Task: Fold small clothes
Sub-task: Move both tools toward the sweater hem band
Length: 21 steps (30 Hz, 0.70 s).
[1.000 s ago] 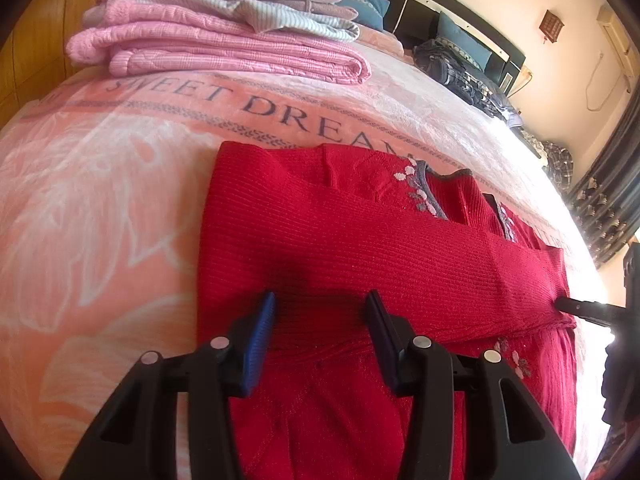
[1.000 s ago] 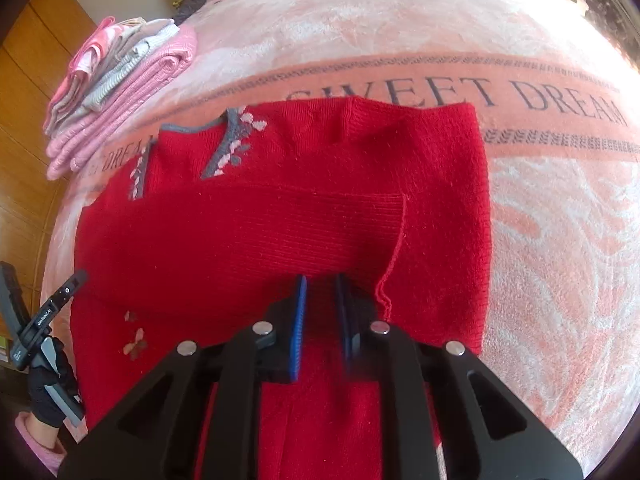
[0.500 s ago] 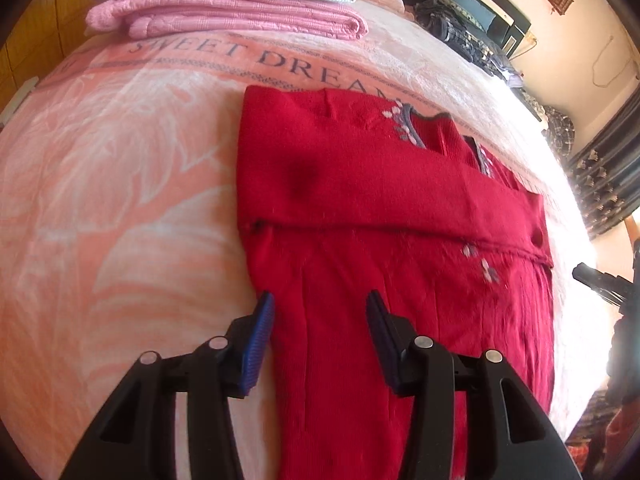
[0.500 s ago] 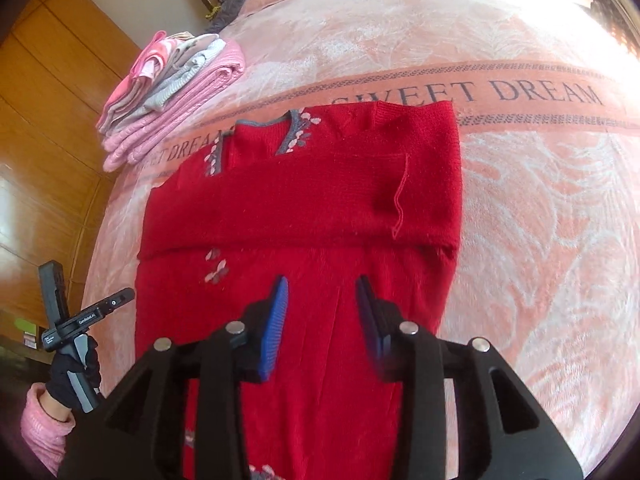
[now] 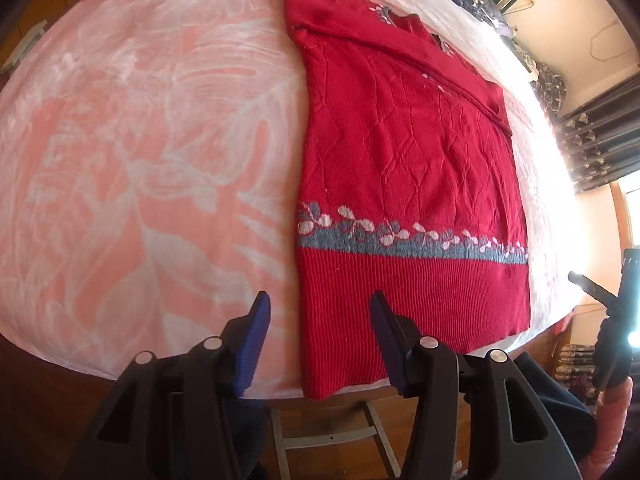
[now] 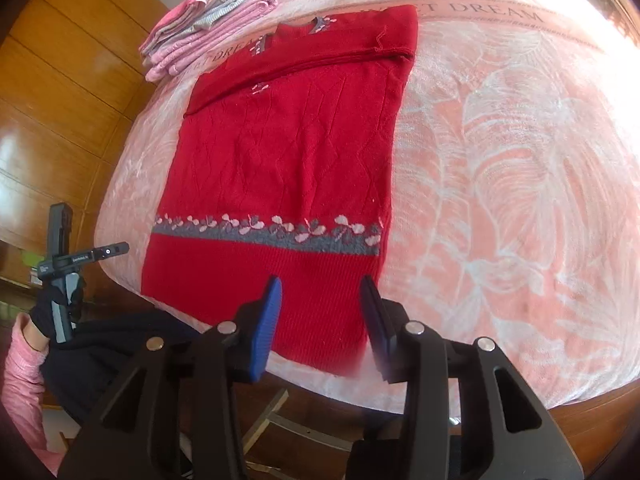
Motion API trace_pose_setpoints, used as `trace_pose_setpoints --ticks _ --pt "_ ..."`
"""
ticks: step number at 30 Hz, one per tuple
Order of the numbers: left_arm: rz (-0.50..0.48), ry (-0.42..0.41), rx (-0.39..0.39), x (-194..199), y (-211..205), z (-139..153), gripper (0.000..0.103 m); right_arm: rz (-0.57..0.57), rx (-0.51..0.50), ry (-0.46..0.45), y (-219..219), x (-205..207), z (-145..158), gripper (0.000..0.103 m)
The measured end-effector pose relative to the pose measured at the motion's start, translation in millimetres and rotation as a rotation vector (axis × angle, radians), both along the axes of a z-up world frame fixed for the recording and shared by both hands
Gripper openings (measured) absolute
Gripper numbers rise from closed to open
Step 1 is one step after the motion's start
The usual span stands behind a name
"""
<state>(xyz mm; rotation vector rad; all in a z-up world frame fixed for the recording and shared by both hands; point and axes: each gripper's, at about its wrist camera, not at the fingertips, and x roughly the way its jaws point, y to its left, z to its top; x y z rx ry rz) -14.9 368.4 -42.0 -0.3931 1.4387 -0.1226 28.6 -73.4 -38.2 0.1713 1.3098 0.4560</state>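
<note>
A red knitted sweater (image 5: pixel 404 168) (image 6: pixel 288 160) lies flat on the pink bed cover, both sleeves folded across its chest at the far end. A grey band with pink flowers (image 5: pixel 408 240) (image 6: pixel 272 236) crosses it above the ribbed hem, which reaches the bed's near edge. My left gripper (image 5: pixel 320 332) is open above the hem's left corner, holding nothing. Open too, my right gripper (image 6: pixel 322 312) hovers over the hem's right corner with nothing between its fingers. Each gripper shows at the other view's side edge (image 5: pixel 600 292) (image 6: pixel 76 258).
A stack of folded pink and grey clothes (image 6: pixel 208 20) sits at the far left of the bed. The pink "SWEET DREAM" bed cover (image 6: pixel 500 140) spreads wide on both sides. Wooden panelling (image 6: pixel 60 80) stands to the left. A stool frame (image 5: pixel 328 432) shows below the bed edge.
Both grippers pulled back from the folded sleeves toward the near hem. The right gripper, nearly shut a second ago, opened wide. The sweater has not shifted.
</note>
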Motion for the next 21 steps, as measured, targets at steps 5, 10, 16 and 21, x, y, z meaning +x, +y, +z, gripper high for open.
trace_pose_setpoints --ticks 5,10,16,21 --pt "-0.02 0.039 0.02 -4.0 -13.4 -23.7 0.053 -0.031 0.022 0.051 -5.1 -7.9 -16.2 0.043" --pt "0.023 0.076 -0.024 -5.3 -13.4 -38.0 0.053 -0.053 0.008 0.089 -5.2 -7.3 -32.3 0.043" --pt "0.005 0.082 -0.055 -9.6 -23.6 -42.3 0.053 -0.025 -0.039 0.122 2.7 -9.1 -50.8 0.043" --pt "0.018 0.096 -0.111 -15.1 -31.6 -45.7 0.053 -0.043 -0.054 0.156 -2.5 -3.9 -64.3 0.046"
